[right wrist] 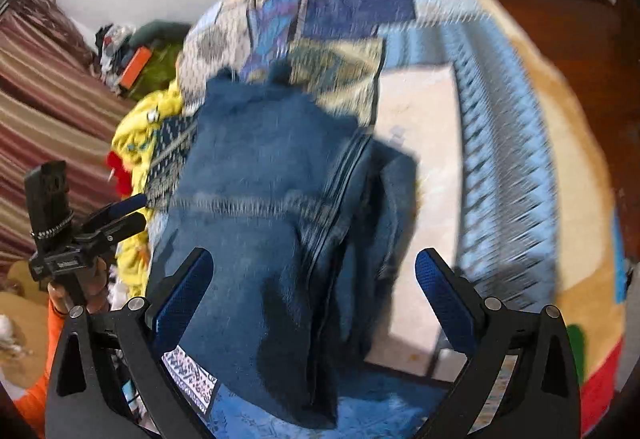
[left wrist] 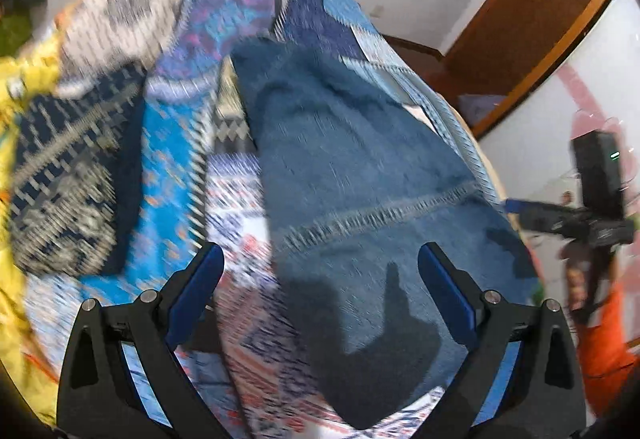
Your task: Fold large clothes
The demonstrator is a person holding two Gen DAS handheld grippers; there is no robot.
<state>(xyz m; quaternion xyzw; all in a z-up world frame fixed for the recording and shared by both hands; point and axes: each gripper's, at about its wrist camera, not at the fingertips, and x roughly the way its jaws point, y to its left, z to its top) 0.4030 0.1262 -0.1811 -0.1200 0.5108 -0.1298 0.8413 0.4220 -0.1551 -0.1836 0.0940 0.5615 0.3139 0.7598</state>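
Both fingers [right wrist: 444, 303] straddle jeans [right wrist: 256, 239] (untouched).

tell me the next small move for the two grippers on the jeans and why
Probably lower both and pinch the denim edges. The left gripper and right gripper both hover open above the blue jeans, holding nothing. The jeans lie rumpled on the patchwork bedspread, so a grip should come before any fold.

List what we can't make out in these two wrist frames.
- Jeans: motion blur in both views, so the fold state and seams are unclear; the near end is cut off by the bottom edge.
- Patchwork bedspread: pattern smeared by blur, left wrist view.
- Yellow garment: partly hidden behind the jeans, right wrist view.
- Left gripper, right gripper: open, holding nothing.
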